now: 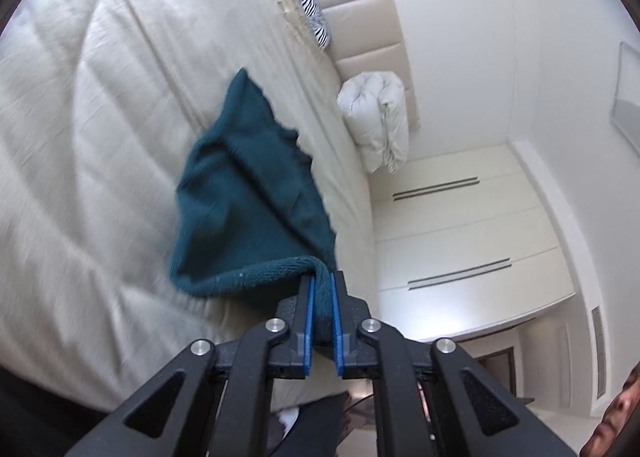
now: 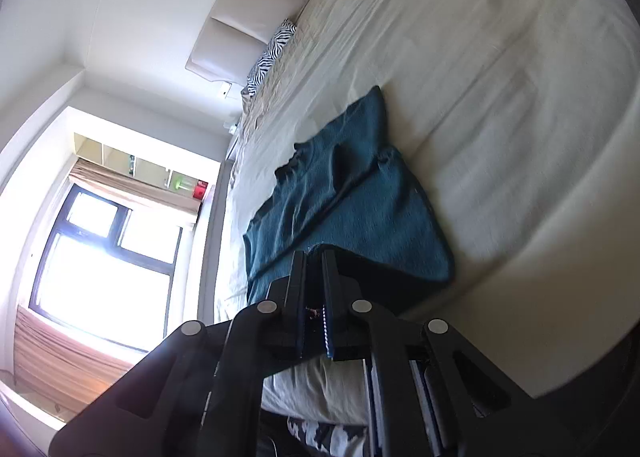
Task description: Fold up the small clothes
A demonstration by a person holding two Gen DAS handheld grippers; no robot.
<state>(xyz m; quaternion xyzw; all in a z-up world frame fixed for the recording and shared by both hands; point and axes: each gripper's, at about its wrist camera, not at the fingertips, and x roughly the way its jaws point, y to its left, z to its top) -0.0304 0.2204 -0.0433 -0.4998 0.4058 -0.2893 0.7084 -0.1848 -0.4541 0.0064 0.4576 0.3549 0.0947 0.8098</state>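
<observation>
A small dark teal knit garment (image 1: 244, 193) hangs lifted over the cream bed (image 1: 100, 117), its far end trailing toward the sheet. My left gripper (image 1: 322, 281) is shut on one near corner, with teal fabric bunched between its blue pads (image 1: 306, 317). In the right wrist view the same teal garment (image 2: 352, 193) stretches away from my right gripper (image 2: 314, 257), which is shut on another near edge of it. The cloth sags in folds between the two grips. Both views are tilted and slightly blurred.
A folded white duvet (image 1: 376, 117) and a zebra-print pillow (image 1: 312, 13) lie by the padded headboard (image 1: 360, 17). White wardrobe doors (image 1: 460, 237) stand beyond the bed. A bright window (image 2: 104, 265) with striped curtains is left in the right wrist view. A person's face shows at the left wrist view's lower right edge.
</observation>
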